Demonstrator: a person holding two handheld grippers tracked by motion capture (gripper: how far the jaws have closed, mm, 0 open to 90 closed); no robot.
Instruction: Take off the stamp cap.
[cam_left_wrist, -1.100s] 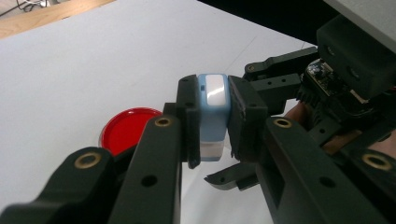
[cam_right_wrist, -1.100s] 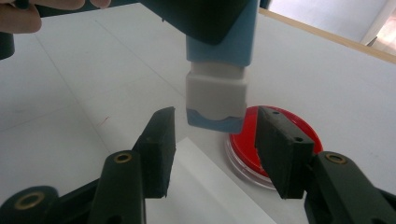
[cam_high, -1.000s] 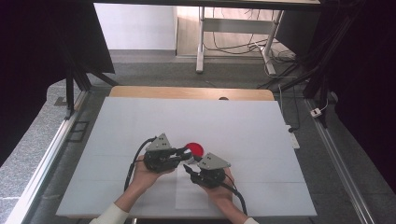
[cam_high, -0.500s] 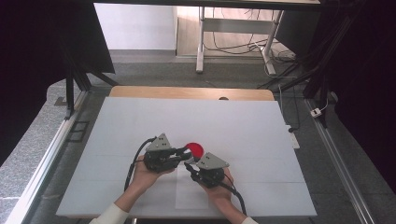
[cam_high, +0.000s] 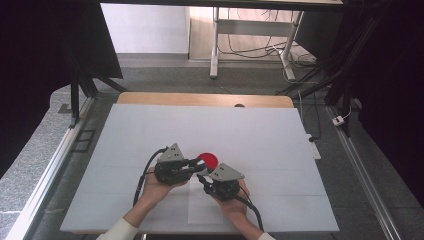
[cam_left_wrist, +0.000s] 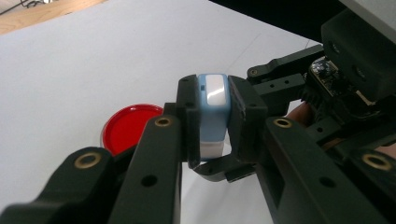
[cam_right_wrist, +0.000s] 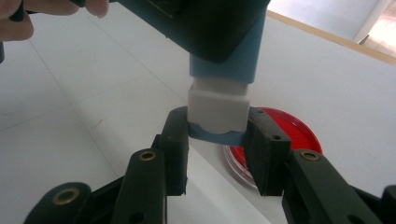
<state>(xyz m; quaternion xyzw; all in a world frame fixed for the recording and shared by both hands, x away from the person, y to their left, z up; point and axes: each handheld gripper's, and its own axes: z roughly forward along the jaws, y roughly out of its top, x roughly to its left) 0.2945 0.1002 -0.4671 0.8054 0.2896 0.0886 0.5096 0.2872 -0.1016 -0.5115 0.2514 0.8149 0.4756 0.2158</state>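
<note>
Clamping blue-white block (cam_left_wrist: 213, 112): left gripper (cam_left_wrist: 214, 122) on blue body, right gripper (cam_right_wrist: 217, 144) just closed on white end; red dish (cam_right_wrist: 285, 130) just behind.

A small blue-and-white block (cam_left_wrist: 212, 116) is held off the white table (cam_high: 260, 130). Its body is light blue, with a glossy pale patch on the one end, and a white cap-like section sits at the other end above a thin blue lip (seen best in the right gripper view (cam_right_wrist: 219, 100)). Just beside it, flat on the table, lies a round red dish (cam_high: 207, 160) with a clear rim.
</note>
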